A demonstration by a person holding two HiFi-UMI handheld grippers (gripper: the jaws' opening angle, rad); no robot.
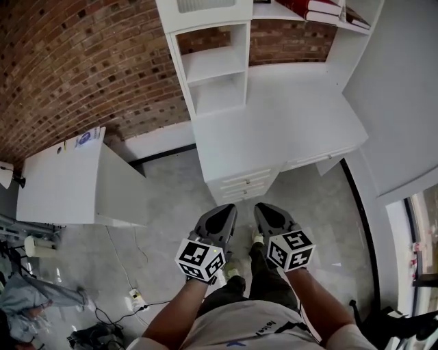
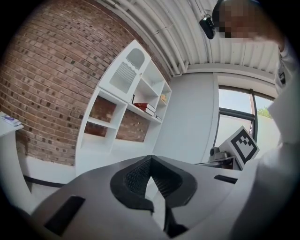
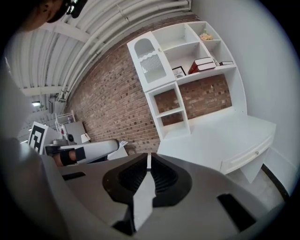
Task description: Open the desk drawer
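A white desk (image 1: 287, 113) with a shelf hutch stands against the brick wall. A wide shallow drawer (image 1: 318, 158) sits under its top, closed, and small closed drawers (image 1: 241, 183) are stacked at its left end. In the right gripper view the wide drawer (image 3: 246, 157) shows a small knob. My left gripper (image 1: 229, 208) and right gripper (image 1: 260, 207) hang side by side over the floor, short of the desk front. Both are shut with nothing between the jaws. The left gripper (image 2: 151, 158) faces the hutch; the right gripper (image 3: 149, 154) faces the desk top.
A second white table (image 1: 61, 184) stands at the left. A power strip and cables (image 1: 135, 299) lie on the floor near it. Red books (image 1: 321, 8) sit on the upper shelf. A white wall (image 1: 404, 102) closes the right side. My feet (image 1: 233, 272) are below the grippers.
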